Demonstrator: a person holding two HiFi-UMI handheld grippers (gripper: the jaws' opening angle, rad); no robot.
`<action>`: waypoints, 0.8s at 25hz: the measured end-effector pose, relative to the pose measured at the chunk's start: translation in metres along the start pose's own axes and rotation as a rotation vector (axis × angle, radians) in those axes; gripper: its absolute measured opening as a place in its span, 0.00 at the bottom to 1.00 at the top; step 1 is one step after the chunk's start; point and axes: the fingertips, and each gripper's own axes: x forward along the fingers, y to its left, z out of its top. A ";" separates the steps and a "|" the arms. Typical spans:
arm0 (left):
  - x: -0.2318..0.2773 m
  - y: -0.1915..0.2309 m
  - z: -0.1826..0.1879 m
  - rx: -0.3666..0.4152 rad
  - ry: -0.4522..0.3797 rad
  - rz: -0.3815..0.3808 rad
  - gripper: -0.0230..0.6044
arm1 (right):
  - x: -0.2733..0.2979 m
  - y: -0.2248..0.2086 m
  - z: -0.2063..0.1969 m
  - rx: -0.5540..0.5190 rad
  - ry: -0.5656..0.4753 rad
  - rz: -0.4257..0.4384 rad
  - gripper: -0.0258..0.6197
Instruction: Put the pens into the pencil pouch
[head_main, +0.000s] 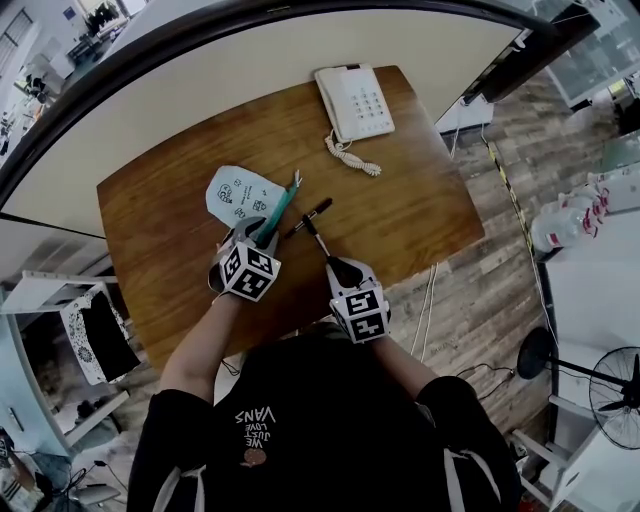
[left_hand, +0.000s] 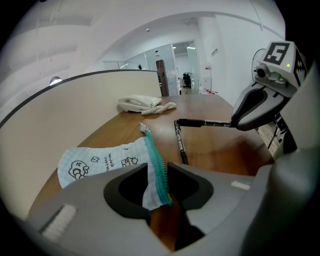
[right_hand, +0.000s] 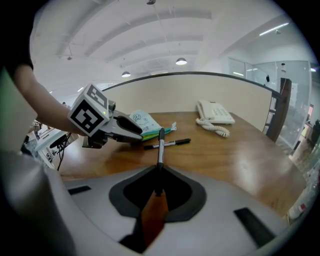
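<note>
Teal-zipped pouch (left_hand: 100, 162) is straddled by the closing jaws of the left gripper (left_hand: 157, 174). One pen (right_hand: 160, 156) is pinched in the right gripper (right_hand: 159, 186), a second pen (right_hand: 179, 142) is left loose, and none is stowed.

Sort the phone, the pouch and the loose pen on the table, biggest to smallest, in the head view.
1. Phone
2. Pouch, nearly as big, so that's a close call
3. Loose pen, clearly smallest

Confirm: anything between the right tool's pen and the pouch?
Yes. A second pen lies on the table across the path, right at the held pen's tip. Beyond it, the left tool sits at the pouch's zip edge, jaws closing round it. I cannot tell whether the mouth is open.
</note>
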 end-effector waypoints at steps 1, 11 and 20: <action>0.000 0.000 0.001 0.000 -0.003 0.002 0.23 | 0.000 0.000 -0.001 0.001 0.000 0.000 0.12; -0.019 0.012 0.013 -0.102 -0.093 -0.009 0.09 | 0.000 0.004 0.005 0.005 -0.015 -0.005 0.12; -0.056 0.020 0.036 -0.139 -0.238 -0.042 0.09 | 0.001 0.028 0.018 0.015 -0.025 -0.016 0.12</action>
